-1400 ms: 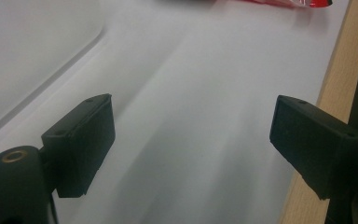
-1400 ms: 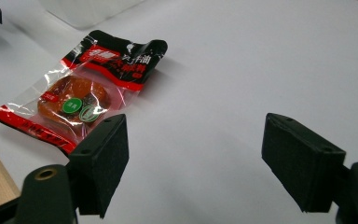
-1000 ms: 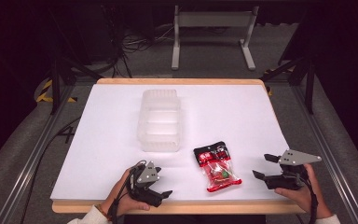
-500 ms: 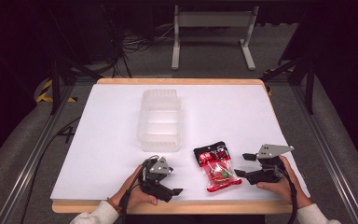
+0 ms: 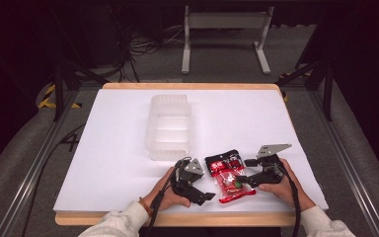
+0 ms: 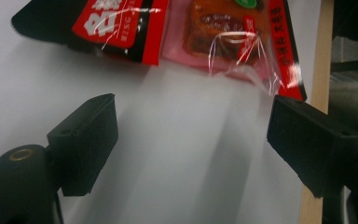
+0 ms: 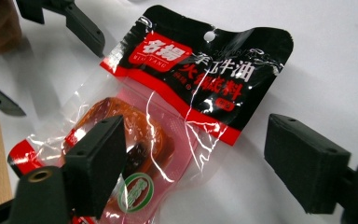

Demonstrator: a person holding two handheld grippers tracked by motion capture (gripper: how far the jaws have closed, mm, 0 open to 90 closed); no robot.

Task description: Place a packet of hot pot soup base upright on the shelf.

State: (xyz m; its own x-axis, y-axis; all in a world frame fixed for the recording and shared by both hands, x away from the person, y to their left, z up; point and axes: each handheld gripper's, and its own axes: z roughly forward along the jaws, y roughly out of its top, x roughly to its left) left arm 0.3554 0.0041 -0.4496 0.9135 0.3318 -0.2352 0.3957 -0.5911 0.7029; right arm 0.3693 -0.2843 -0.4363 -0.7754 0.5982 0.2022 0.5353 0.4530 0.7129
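White-covered counter bearing sauce packet flat near front edge, flanked by left gripper and right gripper, jaws released, presumably for two-sided pickup toward clear tray.

I see a clear plastic compartment tray lying on the white tabletop. Behind the table stands a grey metal stand.

White table bears clear tray, red packet.

The sauce packet bears white Chinese characters on its red badge and black top, with "HING" readable in the left gripper view.
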